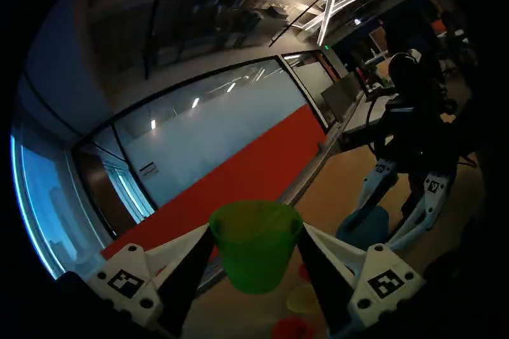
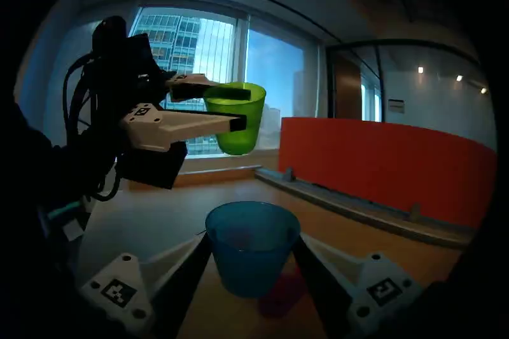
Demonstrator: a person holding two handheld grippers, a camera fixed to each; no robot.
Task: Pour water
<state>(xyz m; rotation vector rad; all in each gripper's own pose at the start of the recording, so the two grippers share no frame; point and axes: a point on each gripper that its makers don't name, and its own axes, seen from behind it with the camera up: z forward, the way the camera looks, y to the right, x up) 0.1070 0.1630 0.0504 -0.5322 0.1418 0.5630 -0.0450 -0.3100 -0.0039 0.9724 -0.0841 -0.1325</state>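
My left gripper (image 1: 254,240) is shut on a translucent green cup (image 1: 256,256), held upright and raised off the table. In the right gripper view that green cup (image 2: 234,117) hangs up and to the left, above the level of the blue cup, clamped by the left gripper (image 2: 240,109). My right gripper (image 2: 251,243) is shut on a blue cup (image 2: 252,256), upright and low over the wooden table (image 2: 159,218). The left gripper view shows the blue cup (image 1: 364,226) to the right, inside the right gripper (image 1: 378,224). I cannot make out water in either cup.
Small cups stand on the table below: a yellow cup (image 1: 304,297) and a red cup (image 1: 292,327); a dark red cup (image 2: 283,294) sits just beyond the blue one. An orange-red partition (image 2: 394,161) and a rail (image 2: 356,205) bound the table's far side. Windows lie behind.
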